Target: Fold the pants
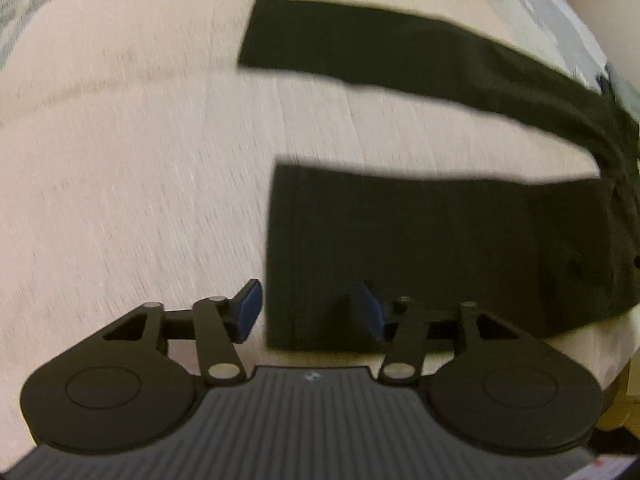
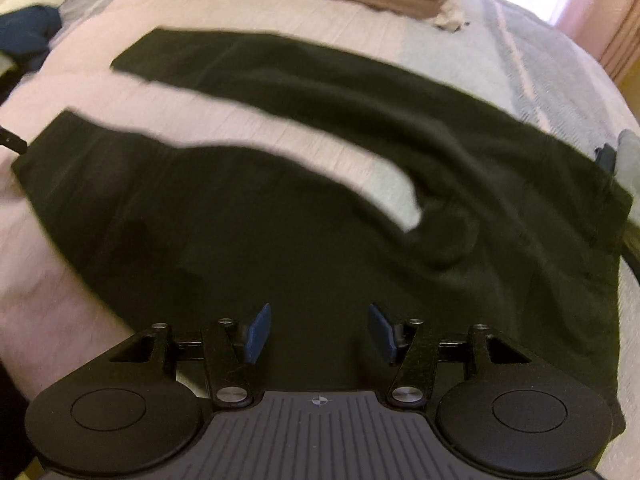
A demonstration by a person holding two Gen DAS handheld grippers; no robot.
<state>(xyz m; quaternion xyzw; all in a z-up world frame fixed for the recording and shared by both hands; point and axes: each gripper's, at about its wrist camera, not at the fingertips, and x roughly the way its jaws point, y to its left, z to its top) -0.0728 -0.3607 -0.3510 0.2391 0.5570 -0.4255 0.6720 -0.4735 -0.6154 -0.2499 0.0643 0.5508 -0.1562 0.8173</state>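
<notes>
While my left gripper (image 1: 310, 312) hung released over the near leg's cuff and my right gripper (image 2: 320, 334) gaped empty over that leg's thigh, the pants (image 2: 320, 200) lay flat on the bed (image 1: 120, 160), legs running leftward, side by side.

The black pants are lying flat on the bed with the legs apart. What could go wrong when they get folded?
1. The pants lie with both legs spread, so the fold may come out crooked.
2. The left gripper hangs over the corner of one leg with open jaws; a thin pinch there could slip.
3. The jaws might also grab the bed cover underneath.
</notes>
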